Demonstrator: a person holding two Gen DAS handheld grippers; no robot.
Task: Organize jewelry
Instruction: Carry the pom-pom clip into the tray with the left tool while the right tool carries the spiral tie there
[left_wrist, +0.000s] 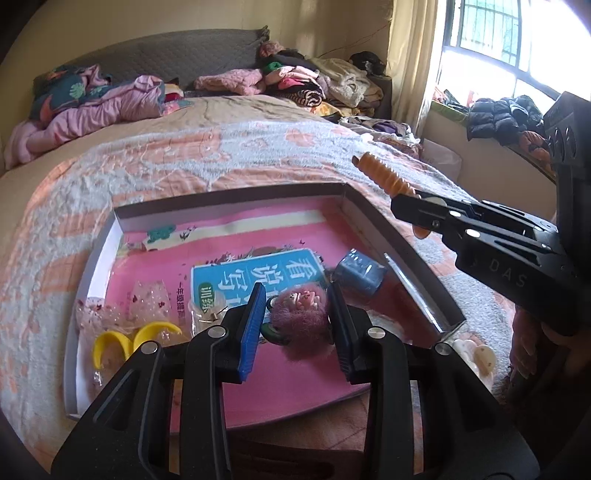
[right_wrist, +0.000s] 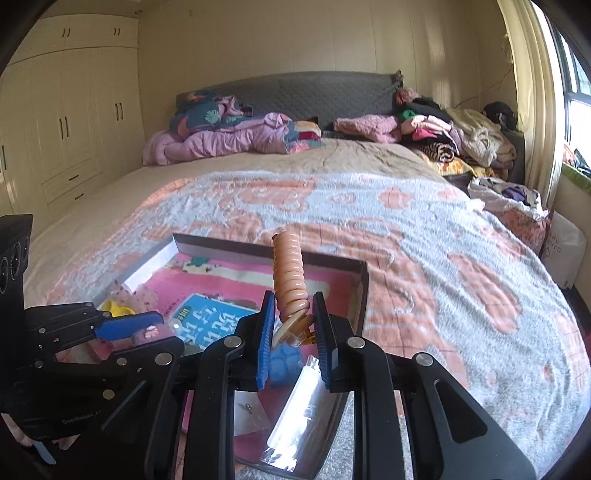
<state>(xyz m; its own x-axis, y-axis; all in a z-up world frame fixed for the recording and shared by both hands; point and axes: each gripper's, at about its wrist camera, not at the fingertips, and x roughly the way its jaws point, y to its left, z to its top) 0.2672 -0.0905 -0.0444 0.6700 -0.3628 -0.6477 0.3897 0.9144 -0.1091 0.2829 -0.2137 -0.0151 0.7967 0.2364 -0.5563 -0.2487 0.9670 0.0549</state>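
Left gripper (left_wrist: 297, 325): we've got it angled down over the shallow box (left_wrist: 236, 201) on the bed, black linkage filling the bottom of our left wrist view.
Left fingers (left_wrist: 253, 332): we see the blue pads partly spread and pinching a fuzzy purple hair tie (left_wrist: 301, 314) from both sides; a small pale charm sits on its top.
Right gripper (right_wrist: 293, 332): we see it tipped down as well, poised over the near right corner of the box, coming in from the right in the left wrist view.
Right fingers (right_wrist: 266, 339): drawn in as close as they go, clamped on the base of an orange spiral hair coil (right_wrist: 290, 277) that stands up beyond the tips.
Box contents: pink book cover with a blue panel (left_wrist: 255, 277) lining the floor, a blue cube-shaped piece (left_wrist: 360, 273) by the right wall, a yellow curved clip (left_wrist: 129, 339) and a clear speckled bag (left_wrist: 147, 299) at the left.
Outside the box: pale clips (left_wrist: 476, 356) lie on the patterned blanket (right_wrist: 424, 240) just beside the near right corner.
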